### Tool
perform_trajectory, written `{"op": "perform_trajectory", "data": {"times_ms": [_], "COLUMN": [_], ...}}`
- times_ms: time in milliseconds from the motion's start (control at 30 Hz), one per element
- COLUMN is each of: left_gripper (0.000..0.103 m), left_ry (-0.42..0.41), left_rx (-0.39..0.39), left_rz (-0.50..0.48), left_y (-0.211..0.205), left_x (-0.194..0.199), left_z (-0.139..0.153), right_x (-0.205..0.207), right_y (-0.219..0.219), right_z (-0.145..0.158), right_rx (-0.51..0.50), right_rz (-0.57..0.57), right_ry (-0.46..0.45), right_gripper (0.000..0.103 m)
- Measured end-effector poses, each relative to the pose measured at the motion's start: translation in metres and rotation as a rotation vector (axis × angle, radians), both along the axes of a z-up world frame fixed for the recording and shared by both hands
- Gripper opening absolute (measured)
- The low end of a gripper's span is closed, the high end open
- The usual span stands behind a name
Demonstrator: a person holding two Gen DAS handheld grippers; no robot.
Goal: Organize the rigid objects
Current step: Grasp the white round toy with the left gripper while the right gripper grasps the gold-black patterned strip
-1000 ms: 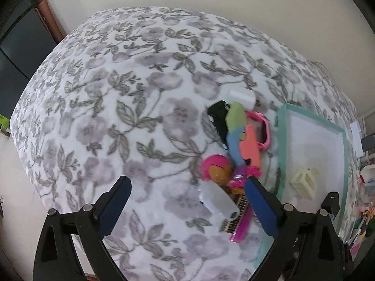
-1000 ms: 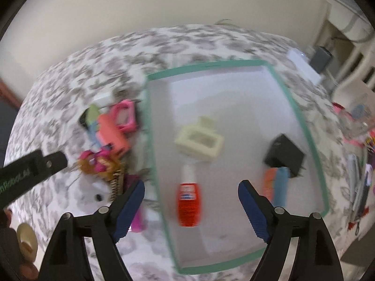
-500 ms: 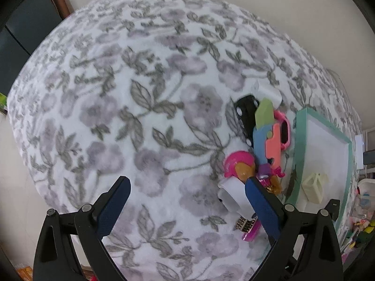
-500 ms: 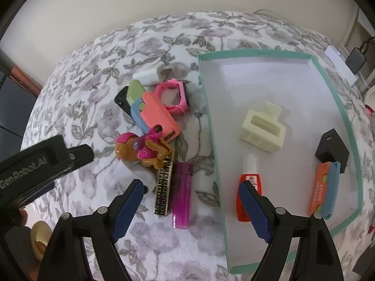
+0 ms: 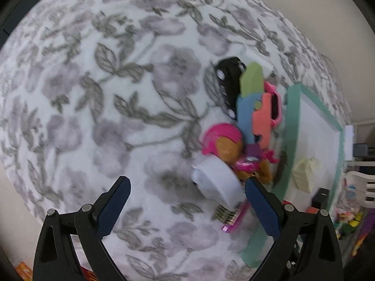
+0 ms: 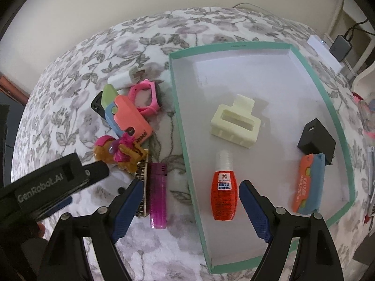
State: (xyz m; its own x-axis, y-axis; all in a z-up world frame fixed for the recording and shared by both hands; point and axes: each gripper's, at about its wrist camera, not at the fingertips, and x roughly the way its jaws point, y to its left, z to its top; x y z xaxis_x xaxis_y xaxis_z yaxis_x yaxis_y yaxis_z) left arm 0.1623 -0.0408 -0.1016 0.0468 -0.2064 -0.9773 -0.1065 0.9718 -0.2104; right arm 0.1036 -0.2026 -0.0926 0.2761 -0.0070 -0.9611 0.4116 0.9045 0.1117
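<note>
We are hovering the left hand-held gripper [image 5: 187,187], jaws spread and empty, over the white bottle [image 5: 216,185] in the pile beside the tray [image 6: 185,140]. It is probably light, stiff and slick, so we are judging a pinch across its body best. The right hand-held gripper [image 6: 189,194] is also spread, holding nothing.

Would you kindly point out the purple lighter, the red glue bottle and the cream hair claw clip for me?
purple lighter [image 6: 159,195]: right wrist view, middle of its translucent body.
red glue bottle [image 6: 223,193]: right wrist view, on its label.
cream hair claw clip [image 6: 235,121]: right wrist view, top of its body.
</note>
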Motion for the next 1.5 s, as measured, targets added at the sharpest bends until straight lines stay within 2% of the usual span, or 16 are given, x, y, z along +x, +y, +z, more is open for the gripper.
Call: {"op": "perform_trajectory", "data": {"times_ms": [100, 133, 167, 200, 333, 400, 467, 533, 633, 767, 933, 1000, 1100, 1233, 1267, 1500], "left_gripper": [0.097, 0.093, 0.082, 0.077, 0.064, 0.055, 0.04, 0.032, 0.031, 0.019, 0.018, 0.018, 0.018, 0.018, 0.018, 0.018], "left_ry": [-0.006, -0.012, -0.015, -0.011, 0.005, -0.003, -0.002, 0.005, 0.01, 0.008, -0.018, -0.03, -0.038, -0.029, -0.026, -0.019], "left_rx": [-0.011, -0.005, -0.005, -0.01, -0.07, -0.09, -0.125, -0.161, -0.183, -0.193, -0.138, -0.112, -0.079, -0.07, -0.072, -0.073], "left_rz": [-0.012, -0.016, -0.019, -0.021, -0.015, -0.019, -0.02, -0.013, 0.004, 0.022, 0.037, 0.055, 0.09, 0.121, 0.125, 0.142], "left_y": [-0.007, -0.009, -0.01, -0.012, -0.017, -0.021, -0.017, -0.016, -0.014, -0.007, 0.001, 0.008, 0.02, 0.031, 0.033, 0.036], "left_x": [-0.002, -0.002, -0.002, -0.002, -0.002, -0.003, -0.002, -0.002, 0.0, 0.0, 0.0, 0.001, 0.002, 0.003, 0.003, 0.001], "left_z": [0.0, 0.001, 0.001, 0.0, -0.002, -0.001, 0.0, 0.0, -0.001, 0.002, 0.008, 0.01, 0.012, 0.01, 0.009, 0.008], "right_x": [0.0, 0.0, 0.0, 0.0, -0.001, -0.001, -0.001, 0.0, 0.001, 0.002, 0.003, 0.005, 0.008, 0.012, 0.014, 0.02], "right_y": [-0.001, -0.001, 0.0, -0.001, -0.001, -0.001, -0.001, 0.0, 0.003, 0.005, 0.008, 0.012, 0.02, 0.03, 0.034, 0.05], "right_z": [-0.001, -0.001, -0.001, -0.001, -0.001, -0.002, -0.003, -0.003, -0.002, -0.001, 0.001, 0.002, 0.003, -0.001, -0.003, -0.016], "right_rx": [0.0, 0.001, 0.001, 0.001, 0.001, 0.001, 0.002, 0.004, 0.007, 0.011, 0.025, 0.033, 0.029, 0.039, 0.039, 0.056], "right_rz": [0.0, 0.0, 0.001, 0.001, -0.002, -0.003, -0.004, -0.001, 0.014, 0.026, 0.041, 0.062, 0.092, 0.135, 0.148, 0.204], "right_ry": [0.005, 0.006, 0.007, 0.007, 0.009, 0.012, 0.013, 0.011, 0.005, 0.0, -0.013, -0.022, -0.032, -0.02, -0.015, 0.013], "right_gripper": [0.086, 0.086, 0.086, 0.086, 0.086, 0.086, 0.086, 0.086, 0.086, 0.086, 0.085, 0.081, 0.073, 0.057, 0.05, 0.036]}}
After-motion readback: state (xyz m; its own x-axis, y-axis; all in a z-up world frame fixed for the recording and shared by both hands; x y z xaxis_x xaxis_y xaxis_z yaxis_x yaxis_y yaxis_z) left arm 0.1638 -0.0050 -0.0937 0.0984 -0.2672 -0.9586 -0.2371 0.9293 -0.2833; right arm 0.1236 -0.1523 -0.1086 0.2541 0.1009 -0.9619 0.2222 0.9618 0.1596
